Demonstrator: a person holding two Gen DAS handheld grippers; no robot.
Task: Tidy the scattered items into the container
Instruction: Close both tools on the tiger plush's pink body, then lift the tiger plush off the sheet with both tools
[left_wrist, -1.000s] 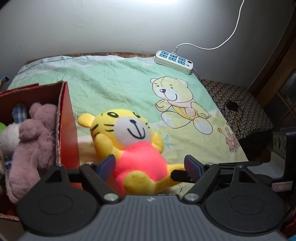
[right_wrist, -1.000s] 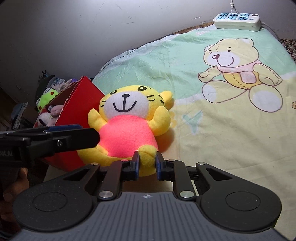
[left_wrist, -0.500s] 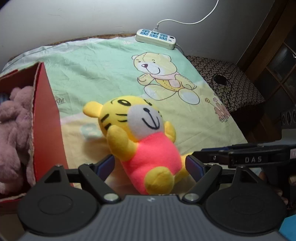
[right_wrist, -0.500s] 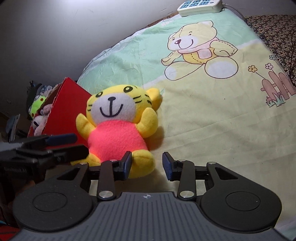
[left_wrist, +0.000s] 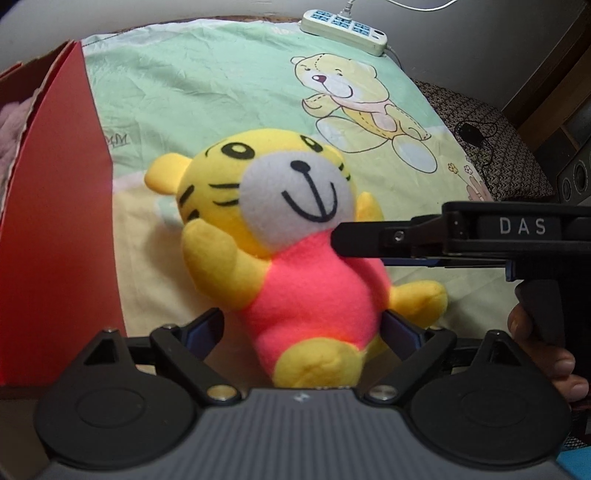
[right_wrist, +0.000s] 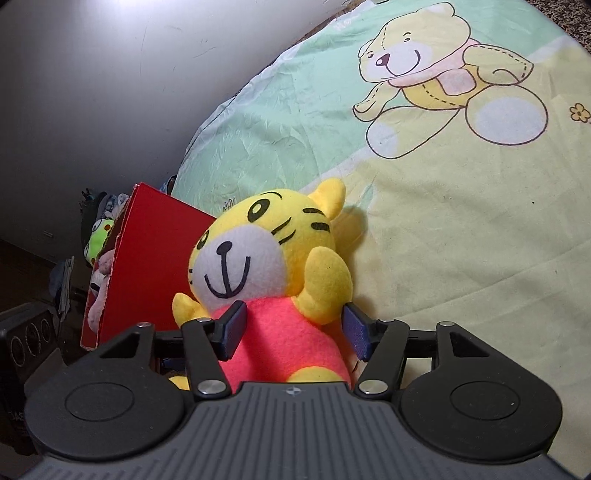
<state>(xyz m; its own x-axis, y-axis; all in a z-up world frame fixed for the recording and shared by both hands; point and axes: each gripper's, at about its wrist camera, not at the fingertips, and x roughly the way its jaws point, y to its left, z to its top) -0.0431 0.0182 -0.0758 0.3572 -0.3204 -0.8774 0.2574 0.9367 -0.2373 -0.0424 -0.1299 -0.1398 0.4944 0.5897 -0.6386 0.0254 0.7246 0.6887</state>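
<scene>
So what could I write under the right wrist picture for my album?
Tiger toy beside the red box, right gripper jaws opening around its pink tummy.

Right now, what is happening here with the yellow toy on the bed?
A person holds a gripper in each hand, both at a yellow tiger plush lying on the bear-print sheet beside a red box that already holds soft toys. The left gripper and right gripper each straddle its pink body, jaws opening, so neither pinches it yet.
</scene>
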